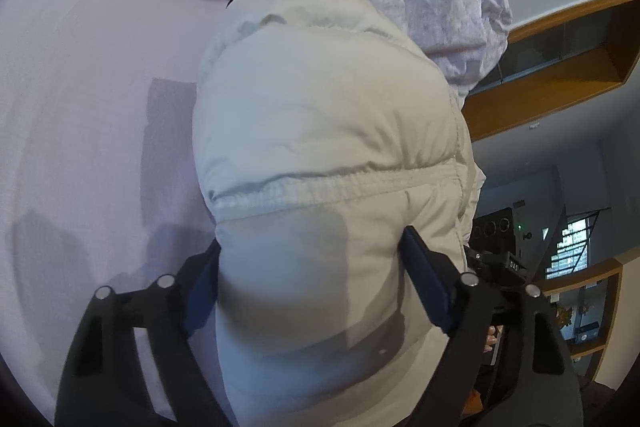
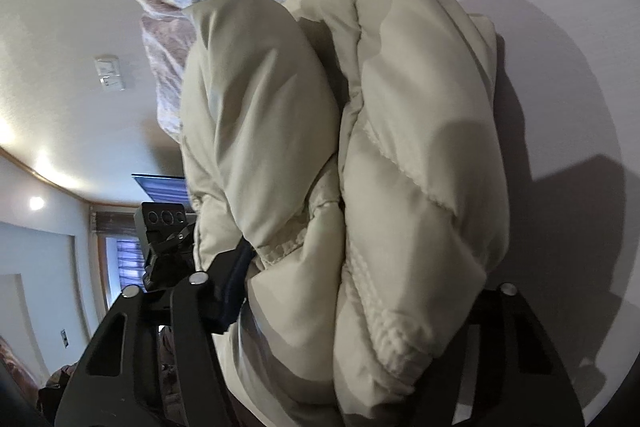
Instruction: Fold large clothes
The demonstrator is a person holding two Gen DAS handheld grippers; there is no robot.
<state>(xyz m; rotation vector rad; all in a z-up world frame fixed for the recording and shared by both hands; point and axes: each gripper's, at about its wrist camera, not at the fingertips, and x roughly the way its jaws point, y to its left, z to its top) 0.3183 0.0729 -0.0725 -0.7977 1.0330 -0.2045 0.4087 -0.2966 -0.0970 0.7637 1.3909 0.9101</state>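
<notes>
Wooden wall shelves (image 1: 560, 75), a barred window (image 1: 570, 247), glowing ceiling lights (image 2: 36, 203).

1. The jacket (image 1: 320, 131) was matt, smooth quilted cloth.
2. The sheet (image 1: 88, 107) under the jacket was smooth cloth.
3. The shelves (image 1: 560, 95) beside the jacket were glossy wood.
</notes>
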